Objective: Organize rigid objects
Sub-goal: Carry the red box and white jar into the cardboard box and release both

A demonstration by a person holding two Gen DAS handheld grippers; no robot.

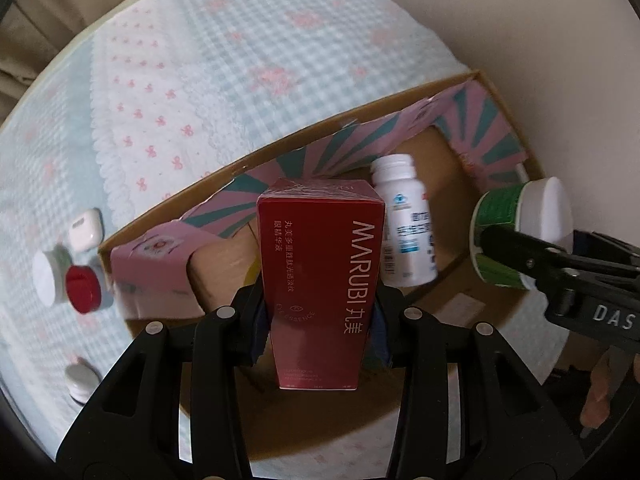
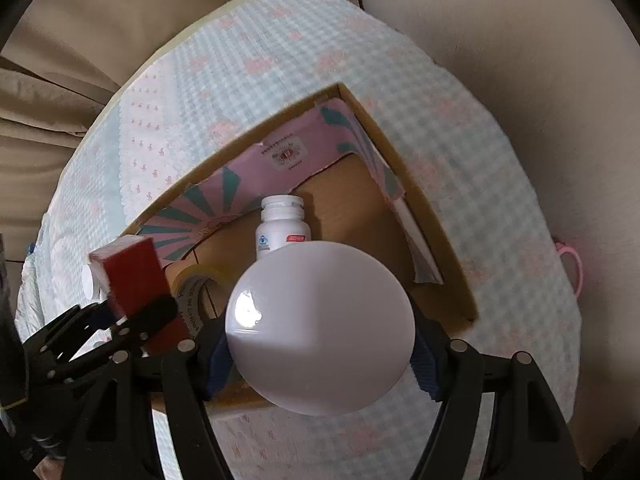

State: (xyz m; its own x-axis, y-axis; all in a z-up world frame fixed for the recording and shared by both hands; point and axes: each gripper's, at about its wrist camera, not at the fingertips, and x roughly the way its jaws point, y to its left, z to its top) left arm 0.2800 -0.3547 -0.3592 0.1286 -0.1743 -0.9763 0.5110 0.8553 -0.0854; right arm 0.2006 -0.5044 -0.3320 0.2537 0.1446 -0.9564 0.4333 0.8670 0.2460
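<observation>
White bottle [image 1: 404, 224] and tape roll [image 2: 196, 284] crowd carton [image 2: 440, 216].

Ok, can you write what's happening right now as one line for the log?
left gripper: shut on red box | right gripper: shut on green-label jar | both above cardboard box | white bottle inside

A red MARUBI carton [image 1: 320, 280] and a white-lidded green jar [image 1: 516, 232] hang over the cardboard box [image 1: 516, 120], seemingly clear of its floor.
</observation>
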